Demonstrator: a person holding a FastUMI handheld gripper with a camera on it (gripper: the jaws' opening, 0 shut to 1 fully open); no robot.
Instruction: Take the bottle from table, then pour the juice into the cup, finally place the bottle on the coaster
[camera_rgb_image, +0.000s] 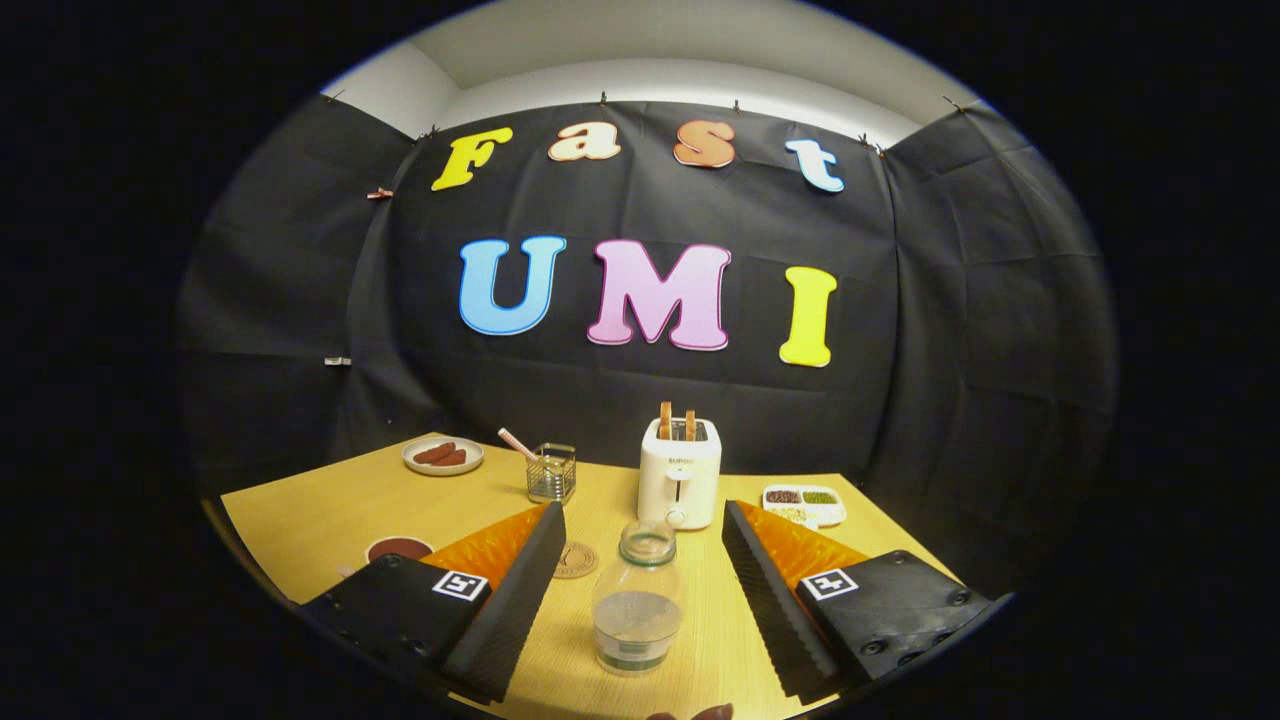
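Note:
A clear uncapped bottle (638, 598) with pale liquid in its lower part stands upright on the wooden table (300, 510), between my two fingers. My gripper (640, 545) is open, and neither of its fingers (520, 590) touches the bottle. A round cork coaster (574, 560) lies on the table just left of the bottle, beside the left finger. A dark red cup (398, 548) sits further left, partly hidden behind the left finger.
A white toaster (679, 472) with two slices of toast stands beyond the bottle. To its left is a wire holder (551, 472) with a straw, then a plate (442, 456) of sausages. A white divided snack tray (803, 503) sits right of the toaster.

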